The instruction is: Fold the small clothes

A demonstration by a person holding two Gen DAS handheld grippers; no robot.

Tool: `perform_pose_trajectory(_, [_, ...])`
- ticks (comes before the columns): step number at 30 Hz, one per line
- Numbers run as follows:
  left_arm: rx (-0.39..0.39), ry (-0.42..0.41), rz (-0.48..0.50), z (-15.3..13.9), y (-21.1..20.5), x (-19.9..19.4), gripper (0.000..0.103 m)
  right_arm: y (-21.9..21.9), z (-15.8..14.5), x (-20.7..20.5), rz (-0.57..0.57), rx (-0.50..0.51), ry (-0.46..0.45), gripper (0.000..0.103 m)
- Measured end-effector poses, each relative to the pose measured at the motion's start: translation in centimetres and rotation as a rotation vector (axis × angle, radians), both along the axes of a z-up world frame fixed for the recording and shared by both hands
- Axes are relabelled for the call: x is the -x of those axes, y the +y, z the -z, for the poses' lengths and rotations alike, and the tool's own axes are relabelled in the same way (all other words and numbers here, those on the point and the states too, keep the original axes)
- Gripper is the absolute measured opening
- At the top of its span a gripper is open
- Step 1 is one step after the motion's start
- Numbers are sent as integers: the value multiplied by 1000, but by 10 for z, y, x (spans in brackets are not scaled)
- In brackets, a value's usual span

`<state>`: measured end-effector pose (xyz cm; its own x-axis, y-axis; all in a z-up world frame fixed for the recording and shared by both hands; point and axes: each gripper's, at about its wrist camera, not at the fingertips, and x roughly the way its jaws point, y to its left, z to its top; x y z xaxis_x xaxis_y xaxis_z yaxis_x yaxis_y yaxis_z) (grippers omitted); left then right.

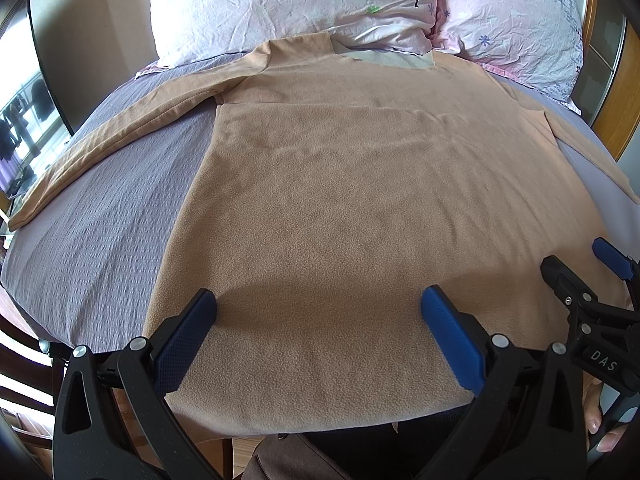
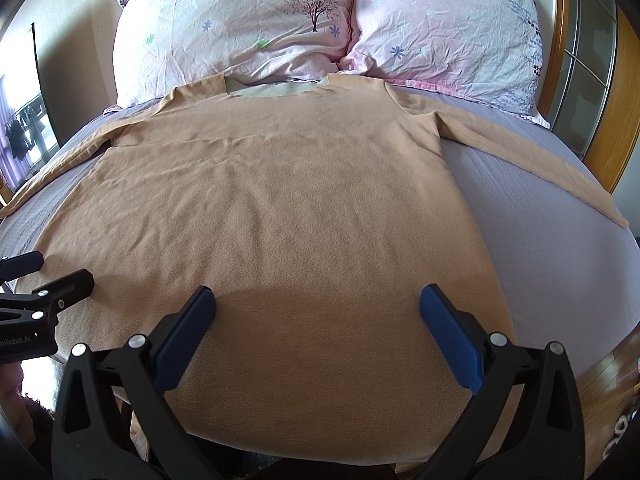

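Observation:
A tan long-sleeved fleece shirt (image 1: 340,200) lies flat on the bed, collar toward the pillows, both sleeves spread outward; it also shows in the right wrist view (image 2: 288,208). My left gripper (image 1: 318,304) is open and empty, hovering over the shirt's hem on its left half. My right gripper (image 2: 318,304) is open and empty over the hem's right half. The right gripper shows at the right edge of the left wrist view (image 1: 580,268), and the left gripper shows at the left edge of the right wrist view (image 2: 52,272).
The bed has a grey-lilac textured cover (image 1: 104,216). Two pink floral pillows (image 2: 240,28) (image 2: 452,28) lie at the head. A wooden headboard frame (image 2: 600,128) stands at the right. The bed's near edge runs just under the hem.

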<state>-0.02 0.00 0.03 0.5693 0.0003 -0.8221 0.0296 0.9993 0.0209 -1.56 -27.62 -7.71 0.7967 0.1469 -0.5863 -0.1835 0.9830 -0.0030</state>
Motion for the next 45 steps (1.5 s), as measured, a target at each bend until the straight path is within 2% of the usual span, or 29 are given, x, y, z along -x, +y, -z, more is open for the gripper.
perform_pose_trajectory(10, [-1,0,0,0,0,0,102,1,5,2,0,-1,-4,101])
perform_pose_trajectory(13, [-2,-4,3,0,0,1,102,-3,10,3,-39,-11,-38,101])
perform_pose_trajectory(15, [-4,-18,8,1,0,2,102,-20,-1,2,-87,-61,-42,101])
perform_pose_trajectory(16, [-5,-26,12,-1,-1,4,102,-39,-8,-2,-69,-125,-45,101])
perform_pose_trajectory(18, [-4,-42,24,2,0,5,102,-89,-27,-10,23,-256,-79,101])
perform_pose_trajectory(21, [14,-48,45,-2,2,0,102,-203,-55,-31,290,-519,-91,98])
perform_pose_trajectory(23, [57,-62,65,-6,4,-7,102,-261,-58,-42,418,-653,-68,82])
perform_pose_trajectory(26, [217,-113,93,-13,20,-17,102,-353,-52,-71,668,-810,-3,72])
perform_pose_trajectory(28, [336,-190,95,-19,37,-23,102,-384,-45,-85,753,-862,38,65])
perform_pose_trajectory(31, [396,-295,59,-29,54,-27,102,-409,-31,-102,808,-942,93,62])
perform_pose_trajectory(33, [392,-324,34,-35,64,-34,102,-410,-22,-113,836,-947,113,60])
perform_pose_trajectory(36, [425,-329,4,-36,84,-44,102,-410,-20,-122,861,-941,72,58])
perform_pose_trajectory(37, [437,-333,-7,-36,89,-43,102,-410,-18,-126,864,-942,61,48])
perform_pose_trajectory(38, [453,-338,-23,-35,96,-43,102,-410,-14,-134,863,-943,59,24])
perform_pose_trajectory(39, [472,-342,-45,-35,106,-43,102,-415,-10,-143,865,-944,74,10])
perform_pose_trajectory(40, [481,-342,-66,-34,115,-43,102,-419,-8,-148,865,-951,81,5])
perform_pose_trajectory(42, [506,-344,-108,-32,134,-42,102,-417,-18,-156,853,-925,48,5])
perform_pose_trajectory(44, [540,-355,-138,-30,152,-40,102,-390,-55,-161,786,-796,-49,5])
perform_pose_trajectory(45, [566,-372,-163,-30,166,-39,102,-366,-80,-164,713,-735,-104,5])
